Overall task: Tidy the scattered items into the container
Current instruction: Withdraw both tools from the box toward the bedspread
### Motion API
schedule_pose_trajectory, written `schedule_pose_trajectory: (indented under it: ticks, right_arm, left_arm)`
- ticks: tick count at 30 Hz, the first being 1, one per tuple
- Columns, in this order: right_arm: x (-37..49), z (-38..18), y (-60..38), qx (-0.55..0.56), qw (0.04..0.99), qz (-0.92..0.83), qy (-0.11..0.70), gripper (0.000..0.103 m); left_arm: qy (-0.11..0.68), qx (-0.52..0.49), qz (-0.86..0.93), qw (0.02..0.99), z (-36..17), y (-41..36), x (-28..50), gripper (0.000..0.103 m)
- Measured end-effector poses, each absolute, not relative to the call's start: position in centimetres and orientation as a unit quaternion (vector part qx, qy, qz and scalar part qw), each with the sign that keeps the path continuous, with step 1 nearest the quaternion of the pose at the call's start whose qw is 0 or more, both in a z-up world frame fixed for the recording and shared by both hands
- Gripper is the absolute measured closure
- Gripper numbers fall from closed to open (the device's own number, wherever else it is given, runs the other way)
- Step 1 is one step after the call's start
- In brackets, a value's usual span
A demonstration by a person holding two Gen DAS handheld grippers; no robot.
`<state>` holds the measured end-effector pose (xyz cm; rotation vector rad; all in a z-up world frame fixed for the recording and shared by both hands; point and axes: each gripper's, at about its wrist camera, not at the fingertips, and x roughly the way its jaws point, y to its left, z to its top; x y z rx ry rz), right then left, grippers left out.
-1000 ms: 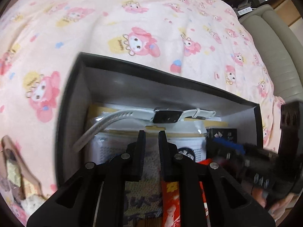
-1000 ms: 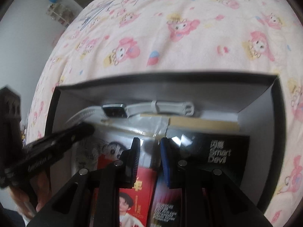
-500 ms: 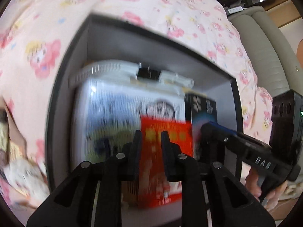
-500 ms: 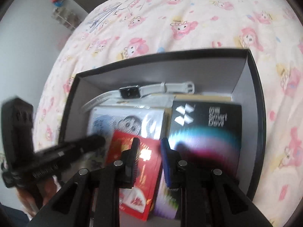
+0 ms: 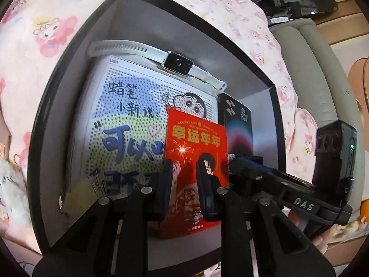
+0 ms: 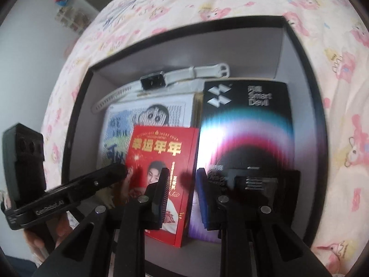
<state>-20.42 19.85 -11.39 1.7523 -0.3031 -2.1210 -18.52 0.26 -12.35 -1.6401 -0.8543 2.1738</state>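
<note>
A black box with a grey inside (image 5: 138, 18) (image 6: 230, 46) lies on the pink bed cover. In it lie a white cartoon-print pack (image 5: 129, 120) (image 6: 120, 124), a red booklet (image 5: 196, 143) (image 6: 161, 152), a black "Smart Devil" box (image 5: 237, 124) (image 6: 246, 124) and a white-strapped watch (image 5: 177, 63) (image 6: 153, 82). My left gripper (image 5: 183, 184) hovers above the red booklet, jaws a little apart and empty. My right gripper (image 6: 181, 189) hovers over the gap between booklet and black box, jaws a little apart and empty. Each gripper shows in the other's view.
The pink cartoon bed cover (image 5: 34, 34) (image 6: 341, 138) surrounds the box. A grey-beige sofa (image 5: 322, 80) stands at the right in the left wrist view. A white fluffy thing (image 5: 9, 184) lies at the left edge. A white wall (image 6: 27, 57) is at the left.
Both grippers have risen and pulled back from the box, so its whole contents now show from above. Jaw gaps look unchanged.
</note>
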Motion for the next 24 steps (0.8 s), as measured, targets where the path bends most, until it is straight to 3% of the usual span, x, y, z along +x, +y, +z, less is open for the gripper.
schedule_pose_trajectory:
  ticks: [4,6,8,12,24]
  right_arm:
    - [-19.5,-10.3,19.1,0.595,0.163,-0.784,-0.063,0.083]
    - [-18.4,-9.0,18.7,0.567,0.137,-0.812,-0.029,0.083]
    - [-17.2,-7.9,18.4,0.546,0.128,-0.828,-0.013,0.082]
    - [-13.9,-5.0,17.1,0.505,0.146,-0.851,-0.012,0.070]
    - [-8.2,-1.3,9.3,0.463,0.207,-0.862,-0.021,0.067]
  left_arm:
    - [-0.288,-0.530,0.783,0.155,-10.6,0.5,-17.6,0.079]
    - [-0.270,-0.507,0.803,0.157,-9.0,1.0,-16.8,0.067]
    - [-0.252,-0.490,0.819,0.160,-7.4,1.4,-15.9,0.063]
    - [-0.207,-0.470,0.843,0.159,-4.5,1.7,-13.6,0.064]
    - [-0.196,-0.453,0.863,0.109,-0.9,-5.9,-5.3,0.062]
